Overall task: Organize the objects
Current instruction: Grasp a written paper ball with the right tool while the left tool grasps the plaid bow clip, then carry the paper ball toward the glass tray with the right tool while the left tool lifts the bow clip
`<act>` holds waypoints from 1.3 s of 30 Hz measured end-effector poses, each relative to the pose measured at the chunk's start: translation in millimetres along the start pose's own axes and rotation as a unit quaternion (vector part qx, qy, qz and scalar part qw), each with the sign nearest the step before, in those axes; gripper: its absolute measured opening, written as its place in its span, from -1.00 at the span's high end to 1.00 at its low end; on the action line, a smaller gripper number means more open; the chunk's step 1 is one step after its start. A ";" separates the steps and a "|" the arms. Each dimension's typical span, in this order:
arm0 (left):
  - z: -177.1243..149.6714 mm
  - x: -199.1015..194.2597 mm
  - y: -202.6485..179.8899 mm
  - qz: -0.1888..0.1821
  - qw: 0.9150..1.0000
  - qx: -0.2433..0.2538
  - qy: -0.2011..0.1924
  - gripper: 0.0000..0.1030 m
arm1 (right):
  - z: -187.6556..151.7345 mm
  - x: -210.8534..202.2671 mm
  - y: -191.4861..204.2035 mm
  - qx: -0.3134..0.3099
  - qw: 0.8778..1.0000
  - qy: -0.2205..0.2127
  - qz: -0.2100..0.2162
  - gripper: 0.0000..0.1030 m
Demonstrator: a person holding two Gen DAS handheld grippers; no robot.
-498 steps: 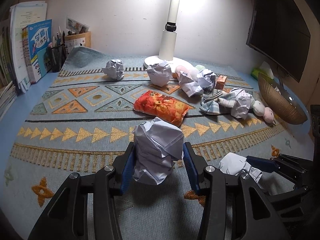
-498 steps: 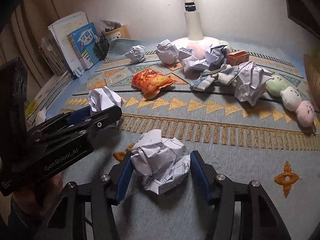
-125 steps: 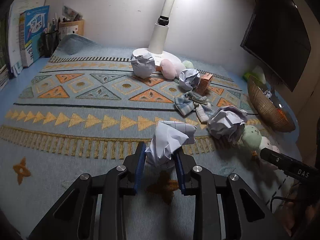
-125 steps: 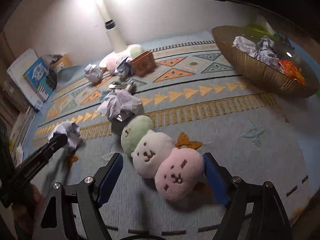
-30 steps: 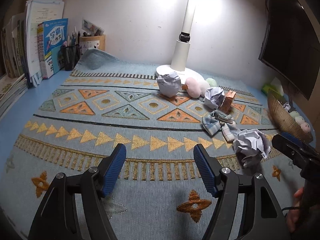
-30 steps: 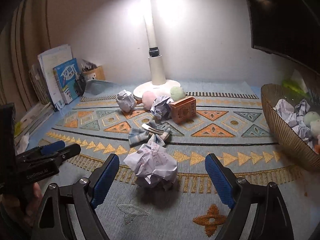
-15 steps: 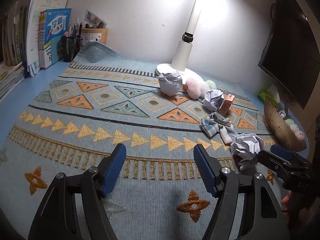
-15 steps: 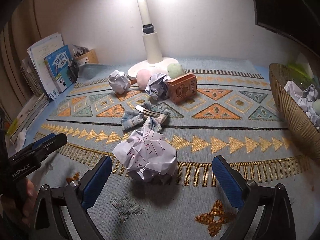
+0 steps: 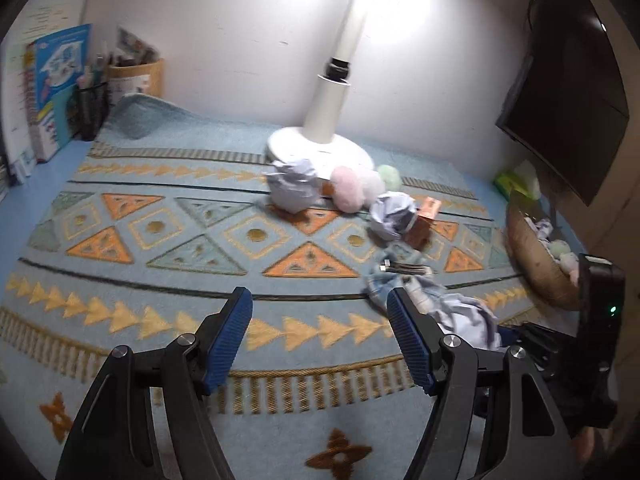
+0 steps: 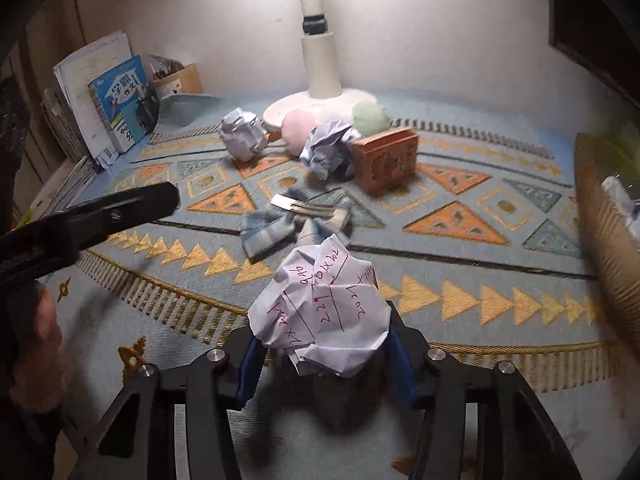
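Observation:
My right gripper [image 10: 326, 350] is shut on a crumpled paper ball with red writing [image 10: 324, 316], held just above the patterned rug; the ball also shows in the left wrist view [image 9: 466, 320]. My left gripper [image 9: 320, 336] is open and empty over the rug. Two more paper balls [image 9: 294, 184] [image 9: 392, 214] lie near the lamp base [image 9: 316, 148], with a pink plush [image 9: 346, 188] and an orange box [image 10: 386, 158]. A plaid cloth with a clip [image 10: 292, 220] lies mid-rug. The woven basket [image 9: 532, 268] at the right holds paper and plush toys.
Books [image 10: 120, 104] and a pen holder [image 9: 92, 108] stand at the back left. A dark monitor [image 9: 576, 92] hangs at the right above the basket. A green plush [image 10: 370, 118] sits by the lamp base. The rug's back left corner [image 9: 140, 116] is rumpled up.
My right gripper has closed on the paper ball with red writing, which lay between its open fingers half a second ago. My left gripper has shifted forward, still open.

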State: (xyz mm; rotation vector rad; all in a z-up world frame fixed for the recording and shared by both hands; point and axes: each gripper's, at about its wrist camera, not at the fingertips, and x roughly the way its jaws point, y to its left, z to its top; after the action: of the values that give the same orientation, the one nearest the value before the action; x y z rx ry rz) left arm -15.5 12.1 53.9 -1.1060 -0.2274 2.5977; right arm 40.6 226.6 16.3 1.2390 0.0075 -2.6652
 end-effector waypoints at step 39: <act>5.1 54.7 -92.6 -0.071 0.991 0.115 0.006 0.72 | -29.4 -85.4 -50.3 0.115 0.977 -0.166 -0.062 -0.03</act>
State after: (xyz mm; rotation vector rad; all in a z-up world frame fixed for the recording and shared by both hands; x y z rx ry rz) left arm -34.8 117.6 44.8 -0.9862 -0.0020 2.4178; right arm 107.2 293.9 57.9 0.8558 -0.2912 -3.0190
